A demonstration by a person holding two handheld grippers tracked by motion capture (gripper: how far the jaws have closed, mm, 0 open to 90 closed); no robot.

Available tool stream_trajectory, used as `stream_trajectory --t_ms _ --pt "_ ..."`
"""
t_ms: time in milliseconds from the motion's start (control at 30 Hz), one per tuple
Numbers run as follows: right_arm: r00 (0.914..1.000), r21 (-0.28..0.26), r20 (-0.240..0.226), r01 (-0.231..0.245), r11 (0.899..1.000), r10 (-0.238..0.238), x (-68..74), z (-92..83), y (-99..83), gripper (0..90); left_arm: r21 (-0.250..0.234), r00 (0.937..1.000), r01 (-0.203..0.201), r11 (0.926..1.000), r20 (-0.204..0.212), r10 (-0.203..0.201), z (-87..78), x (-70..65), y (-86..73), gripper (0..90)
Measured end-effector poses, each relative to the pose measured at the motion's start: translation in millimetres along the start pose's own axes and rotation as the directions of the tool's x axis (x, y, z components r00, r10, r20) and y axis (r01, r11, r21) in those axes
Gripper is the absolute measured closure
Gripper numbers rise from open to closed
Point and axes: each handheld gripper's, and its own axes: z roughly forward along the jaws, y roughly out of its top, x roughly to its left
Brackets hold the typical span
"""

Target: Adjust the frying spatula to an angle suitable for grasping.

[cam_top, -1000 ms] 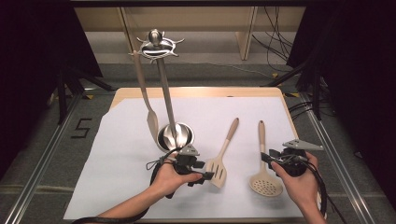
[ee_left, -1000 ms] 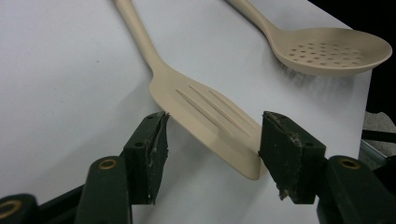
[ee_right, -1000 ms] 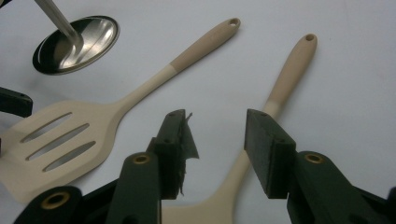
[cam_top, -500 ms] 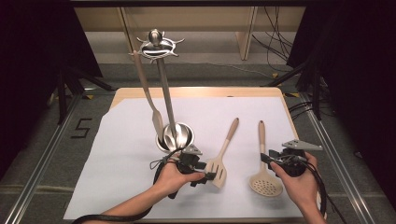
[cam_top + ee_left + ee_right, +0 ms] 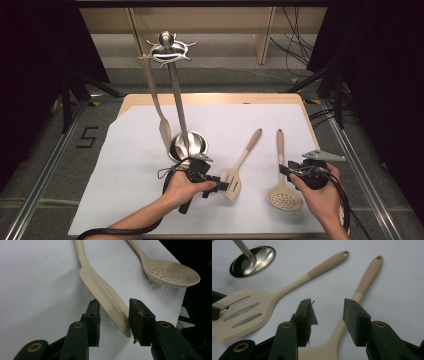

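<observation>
1. nearest the camera in the high view, the left gripper (image 5: 220,186) reaches to 3 o'clock at the slotted spatula (image 5: 233,181); the right gripper (image 5: 286,171) sits at the skimmer (image 5: 283,196) handle.
2. the left gripper view shows what the high view cannot: the spatula's blade edge (image 5: 110,301) lies between jaws that have just been closing, a gap still visible on both sides.
3. the right gripper view shows its jaws apart, straddling the skimmer's neck (image 5: 342,327) without touching it.
4. both utensils lie on white paper (image 5: 125,165), handles toward 12 o'clock.
5. farther back at 11 o'clock stands the steel utensil stand (image 5: 187,145), one turner (image 5: 155,100) hanging from it.
</observation>
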Motion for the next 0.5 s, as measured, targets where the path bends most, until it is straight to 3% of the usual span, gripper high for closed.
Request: stream_trajectory --t_ms 33,67,100,167,200,267,300,333,500 --pt "1.0000 0.001 0.000 -0.001 1.000 0.001 -0.2 -0.2 0.0 59.1 -0.009 1.0000 -0.005 0.9999 0.007 0.005 -0.8 0.9 -0.1 64.3" --pt "1.0000 0.001 -0.001 -0.001 1.000 0.001 -0.3 -0.2 0.0 59.1 0.025 0.9999 -0.009 0.9996 -0.012 0.009 -5.2 0.6 1.2 65.3" --pt "1.0000 0.001 -0.001 0.000 1.000 0.000 -0.4 -0.2 0.0 59.1 0.013 0.9999 -0.001 0.9999 0.010 0.001 -6.0 2.0 0.6 66.4" --pt "1.0000 -0.002 -0.004 0.000 1.000 0.000 -0.2 0.1 -0.1 59.0 0.029 1.0000 0.003 0.9996 -0.008 -0.003 -11.3 3.4 1.2 69.1" --pt "0.9996 0.001 -0.007 -0.026 1.000 0.026 2.2 -0.1 -0.5 59.0 0.039 0.9998 0.013 0.9991 -0.014 -0.012 -14.1 3.8 1.8 70.6" --pt "1.0000 -0.001 0.003 0.008 1.000 -0.008 0.3 -0.6 -0.1 59.0 0.033 0.9996 0.026 0.9991 -0.006 -0.026 -17.4 5.8 1.6 74.1" --pt "0.9999 -0.005 -0.008 -0.008 1.000 0.008 1.3 0.1 -0.5 59.0 0.024 0.9995 0.032 0.9992 0.003 -0.032 -18.7 6.4 1.1 75.5" --pt "0.9998 -0.007 0.011 0.014 1.000 -0.013 0.1 -0.8 -0.2 59.0 0.055 0.9997 0.022 0.9982 -0.011 -0.021 -22.7 6.8 2.3 76.5" --pt "1.0000 -0.007 0.001 0.009 1.000 -0.009 0.1 -0.6 -0.3 59.0 0.053 0.9989 0.040 0.9978 -0.028 -0.039 -37.2 10.7 0.7 82.2"
